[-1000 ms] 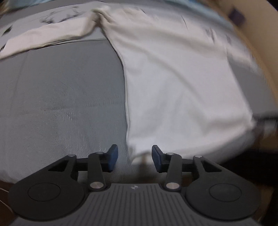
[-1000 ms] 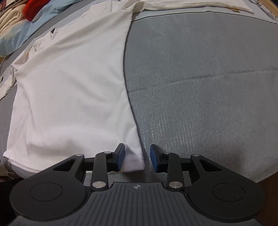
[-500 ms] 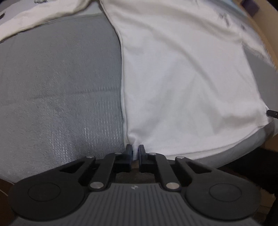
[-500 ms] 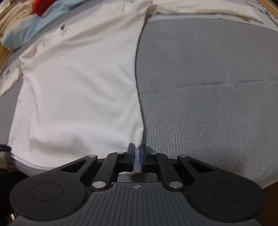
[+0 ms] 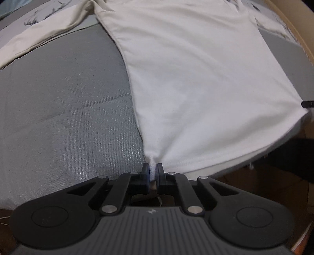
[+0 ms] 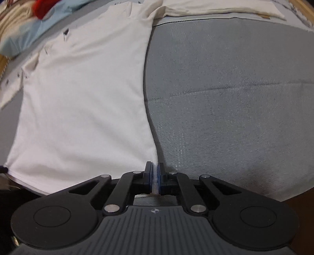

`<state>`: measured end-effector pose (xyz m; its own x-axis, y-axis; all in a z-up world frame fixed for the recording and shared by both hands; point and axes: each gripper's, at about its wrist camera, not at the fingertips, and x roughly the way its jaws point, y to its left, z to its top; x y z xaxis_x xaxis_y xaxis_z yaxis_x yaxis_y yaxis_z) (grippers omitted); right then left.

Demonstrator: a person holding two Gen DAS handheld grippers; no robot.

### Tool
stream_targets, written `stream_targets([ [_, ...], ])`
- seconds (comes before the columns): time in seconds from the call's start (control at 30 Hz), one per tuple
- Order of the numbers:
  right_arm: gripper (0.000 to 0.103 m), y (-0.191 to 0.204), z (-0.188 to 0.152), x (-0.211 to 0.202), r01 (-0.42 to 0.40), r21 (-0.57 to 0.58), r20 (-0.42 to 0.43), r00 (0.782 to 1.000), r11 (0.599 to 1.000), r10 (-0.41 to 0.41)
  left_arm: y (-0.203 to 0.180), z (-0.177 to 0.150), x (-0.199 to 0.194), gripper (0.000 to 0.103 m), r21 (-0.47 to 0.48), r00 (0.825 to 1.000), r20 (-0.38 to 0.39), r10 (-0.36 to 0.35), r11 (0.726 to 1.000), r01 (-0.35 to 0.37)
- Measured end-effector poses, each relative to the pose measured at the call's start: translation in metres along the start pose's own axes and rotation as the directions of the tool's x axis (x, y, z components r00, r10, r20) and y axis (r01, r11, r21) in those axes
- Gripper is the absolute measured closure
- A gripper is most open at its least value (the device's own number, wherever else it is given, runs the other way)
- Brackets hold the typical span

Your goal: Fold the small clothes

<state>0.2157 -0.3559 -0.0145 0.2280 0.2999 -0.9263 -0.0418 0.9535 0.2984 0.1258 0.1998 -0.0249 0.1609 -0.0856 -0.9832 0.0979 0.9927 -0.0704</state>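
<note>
Left tool [image 5: 152, 170]: jaws closed tight on the near left corner of the white shirt [image 5: 196, 78], with a small bunched tuft of the hem pinched between the blue pads [image 5: 146, 172]; the fabric puckers just beyond the grip. Right tool [image 6: 156, 172]: jaws likewise closed on the shirt [image 6: 84, 98], here at the opposite hem corner, a thin strip of white cloth showing between its pads [image 6: 151, 174]. The shirt lies spread flat, its body running away from both tools, on a grey textured bed cover [image 5: 58, 109] that is also seen in the right wrist view [image 6: 225, 98]. The hem between the two held corners sits at the near edge of the cover. Farther off, one long sleeve [image 5: 45, 37] extends sideways in the left wrist view and the other sleeve [image 6: 221, 7] does so in the right wrist view. At the far left of the right wrist view lie a light blue cloth [image 6: 25, 37] and a red item [image 6: 44, 5], blurred, beyond the shirt's shoulder.
</note>
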Motion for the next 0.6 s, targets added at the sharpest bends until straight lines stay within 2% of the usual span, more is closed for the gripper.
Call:
stream_targets([
  [0.13, 0.099, 0.000, -0.004, 0.007, 0.039, -0.013, -0.071, 0.997, 0.999, -0.040, -0.007, 0.003, 0.010, 0.096, 0.031, 0.998, -0.047, 0.031, 0.999, -0.029],
  [0.23, 0.098, 0.004, -0.005, 0.009, 0.030, -0.040, -0.085, 0.996, 0.999, -0.033, -0.006, 0.007, 0.005, 0.095, 0.014, 0.999, -0.033, 0.022, 1.000, -0.021],
  [0.4, 0.097, 0.005, 0.002, -0.012, 0.044, -0.055, 0.071, 0.997, 0.998, -0.040, -0.014, 0.012, -0.019, 0.091, 0.016, 0.995, 0.094, -0.040, 0.999, 0.039],
  [0.47, 0.093, 0.010, 0.005, -0.021, 0.023, -0.085, 0.137, 0.991, 0.996, -0.011, -0.016, 0.018, -0.021, 0.091, 0.013, 0.990, 0.116, -0.082, 0.997, 0.081],
  [0.53, 0.080, 0.021, 0.004, -0.022, -0.027, -0.129, 0.149, 0.988, 0.991, 0.046, -0.022, 0.018, -0.019, 0.091, 0.026, 0.990, 0.099, -0.105, 0.994, 0.103],
  [0.6, 0.077, 0.036, -0.003, -0.012, -0.049, -0.200, 0.108, 0.992, 0.979, 0.072, -0.029, 0.018, 0.002, 0.091, 0.063, 0.998, 0.029, -0.062, 0.996, 0.060],
])
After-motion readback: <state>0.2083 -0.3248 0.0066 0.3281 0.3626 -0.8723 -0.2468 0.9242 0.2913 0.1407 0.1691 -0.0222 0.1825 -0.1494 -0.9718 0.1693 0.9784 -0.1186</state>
